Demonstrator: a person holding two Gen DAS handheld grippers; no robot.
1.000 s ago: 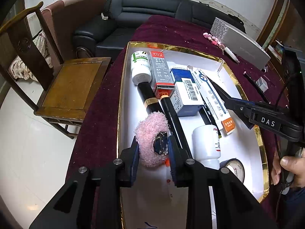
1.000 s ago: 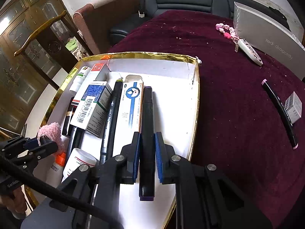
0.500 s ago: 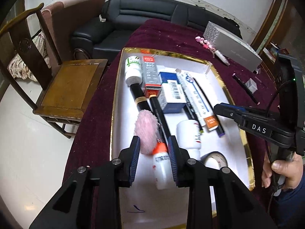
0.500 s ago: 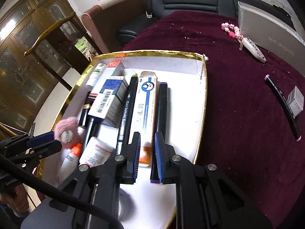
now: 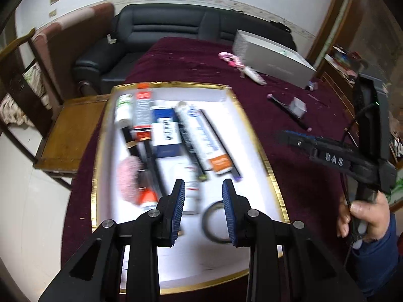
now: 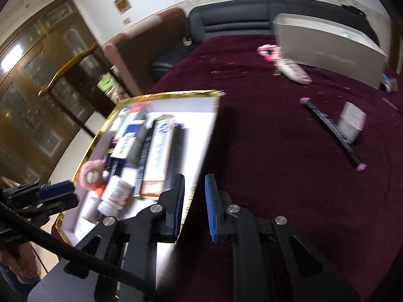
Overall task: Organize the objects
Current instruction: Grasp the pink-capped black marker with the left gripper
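Now clear of the gold-rimmed tray (image 5: 262,148), with the left gripper (image 5: 203,211) partly open and empty above the tape roll (image 5: 214,222), and the right gripper (image 6: 194,206) nearly closed, empty, over the tray's right edge. Probably next: the black marker (image 6: 332,130) and small box (image 6: 351,120), well apart on the maroon surface (image 6: 277,138). Best to widen the fingers early, line up across the marker's barrel and grip mid-length.

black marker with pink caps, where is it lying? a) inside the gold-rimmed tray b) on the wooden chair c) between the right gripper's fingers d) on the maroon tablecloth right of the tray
d: the black marker lies on the maroon tablecloth, beside a small box, clear of the gold-rimmed tray.
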